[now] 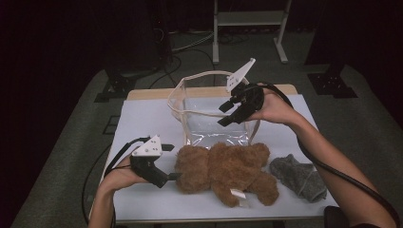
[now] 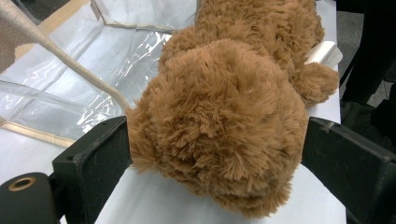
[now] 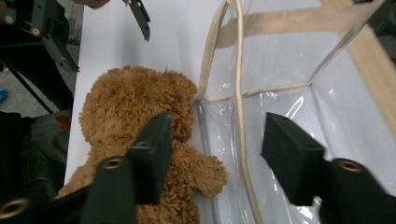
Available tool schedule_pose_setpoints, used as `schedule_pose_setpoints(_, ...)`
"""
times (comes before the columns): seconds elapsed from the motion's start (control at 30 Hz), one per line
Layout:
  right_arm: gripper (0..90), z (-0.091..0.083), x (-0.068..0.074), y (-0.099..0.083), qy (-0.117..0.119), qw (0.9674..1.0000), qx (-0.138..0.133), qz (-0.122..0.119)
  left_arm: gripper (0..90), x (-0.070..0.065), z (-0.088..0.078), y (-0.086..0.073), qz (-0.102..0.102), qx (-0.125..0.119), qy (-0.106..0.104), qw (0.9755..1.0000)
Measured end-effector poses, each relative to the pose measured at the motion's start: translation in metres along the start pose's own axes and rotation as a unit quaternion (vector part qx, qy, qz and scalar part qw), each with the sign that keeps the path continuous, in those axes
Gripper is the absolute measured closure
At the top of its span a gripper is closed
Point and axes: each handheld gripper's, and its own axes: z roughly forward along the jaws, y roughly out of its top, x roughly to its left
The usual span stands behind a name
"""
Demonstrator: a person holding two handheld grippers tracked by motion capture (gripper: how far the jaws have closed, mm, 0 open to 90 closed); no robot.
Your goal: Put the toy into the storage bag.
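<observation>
Though bulky, the teddy bear (image 1: 223,172) looks light, soft and squashy; head or torso should give a sure hold. It lies on the white table (image 1: 142,118), just in front of the clear bag (image 1: 209,111). Left gripper (image 1: 172,161): jaws straddle the head, seemingly pressing the fur, though real clamping is unclear. Right gripper (image 1: 227,114): jaws apart, empty, above the bag's near rim.

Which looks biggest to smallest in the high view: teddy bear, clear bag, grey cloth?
1. Clear bag and teddy bear: look about alike, and the bag sits farther from the camera, so I won't rank them.
2. Grey cloth: clearly the smallest, beside the bear on the table.
</observation>
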Motion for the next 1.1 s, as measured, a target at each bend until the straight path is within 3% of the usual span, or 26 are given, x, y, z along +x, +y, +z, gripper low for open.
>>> schedule_pose_setpoints(0.33,27.9,-0.019,0.028,-0.002,-0.01,0.9997,-0.005,-0.02,7.3,0.001,-0.002,-0.003,-0.001,0.001,0.006,1.0)
schedule_pose_setpoints(0.53,27.9,-0.018,0.054,-0.009,0.006,0.9989,-0.014,-0.045,7.3,0.003,-0.002,-0.005,-0.004,0.007,0.008,0.9999)
schedule_pose_setpoints(0.77,25.9,0.007,0.07,-0.024,0.03,0.9983,0.009,-0.049,7.2,0.003,-0.005,-0.008,-0.006,0.007,0.014,0.9999)
schedule_pose_setpoints(0.9,25.5,0.027,0.072,-0.033,0.045,0.9977,0.024,-0.044,7.2,0.004,-0.007,-0.01,-0.009,0.008,0.018,0.9998)
schedule_pose_setpoints(1.1,23.9,0.051,0.073,-0.039,0.049,0.9966,0.05,-0.044,7.2,0.006,-0.008,-0.012,-0.01,0.008,0.021,0.9997)
